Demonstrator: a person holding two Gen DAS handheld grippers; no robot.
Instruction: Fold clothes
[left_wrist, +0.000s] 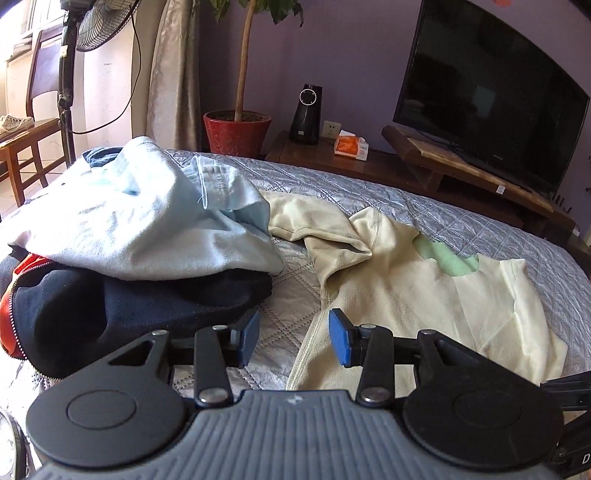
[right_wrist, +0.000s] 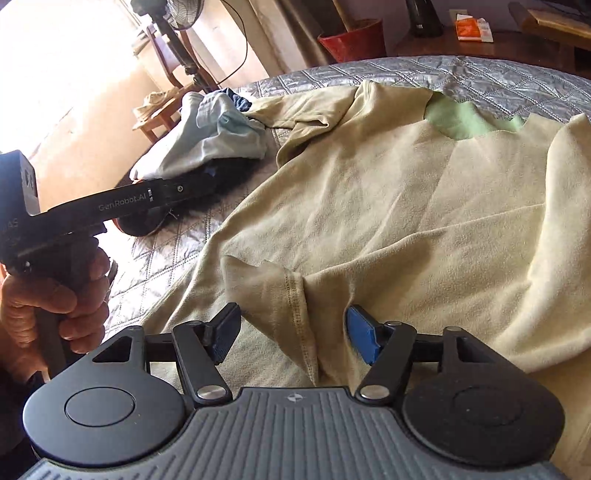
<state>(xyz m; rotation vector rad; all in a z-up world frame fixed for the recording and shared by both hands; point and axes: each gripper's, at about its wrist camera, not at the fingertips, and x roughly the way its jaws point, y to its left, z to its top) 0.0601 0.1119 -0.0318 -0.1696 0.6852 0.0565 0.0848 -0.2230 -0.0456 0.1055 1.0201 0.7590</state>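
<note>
Right wrist view, open right tool (right_wrist: 291, 334), cream sweatshirt (right_wrist: 406, 192) beneath

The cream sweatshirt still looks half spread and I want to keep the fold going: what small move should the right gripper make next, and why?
Probably close the right gripper on the stitched hem fold of the cream sweatshirt. Its jaws stand open with that raised fold between them, pads not pressing it. The left gripper is open over the quilted bedspread at the garment's edge, holding nothing.
</note>
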